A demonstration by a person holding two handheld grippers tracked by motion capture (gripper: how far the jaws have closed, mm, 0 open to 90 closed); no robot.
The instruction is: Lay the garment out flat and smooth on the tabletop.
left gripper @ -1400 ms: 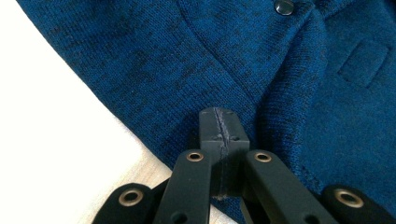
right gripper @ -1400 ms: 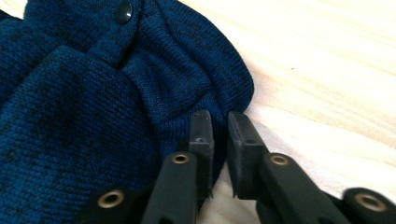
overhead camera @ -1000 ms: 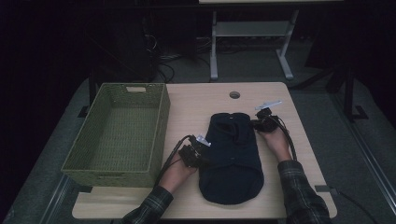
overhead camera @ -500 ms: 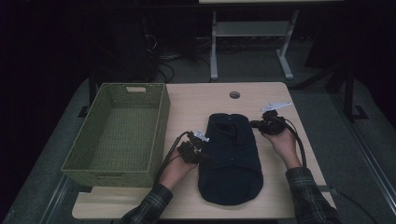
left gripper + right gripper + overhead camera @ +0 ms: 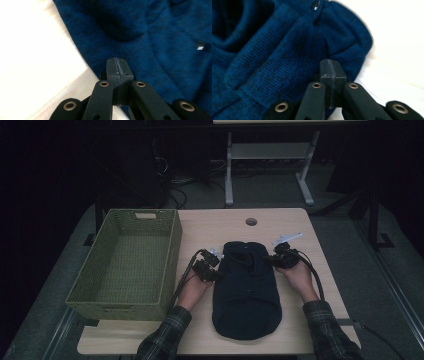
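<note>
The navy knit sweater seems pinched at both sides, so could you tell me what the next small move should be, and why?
Probably lift both edges together and fold toward the hem: the left gripper and right gripper look shut on the sweater, which lies flat beside the empty green basket.

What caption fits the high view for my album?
Two claws, left and right, pinch a dark sweater beside a green basket.

On the left part of the surface we see an empty green woven basket with a paler handle slot in its far wall. Its right wall runs along the middle of the surface. We find a round cable hole near the far edge. Beyond, on the dark floor, we make out a white metal frame and loose cables.
</note>
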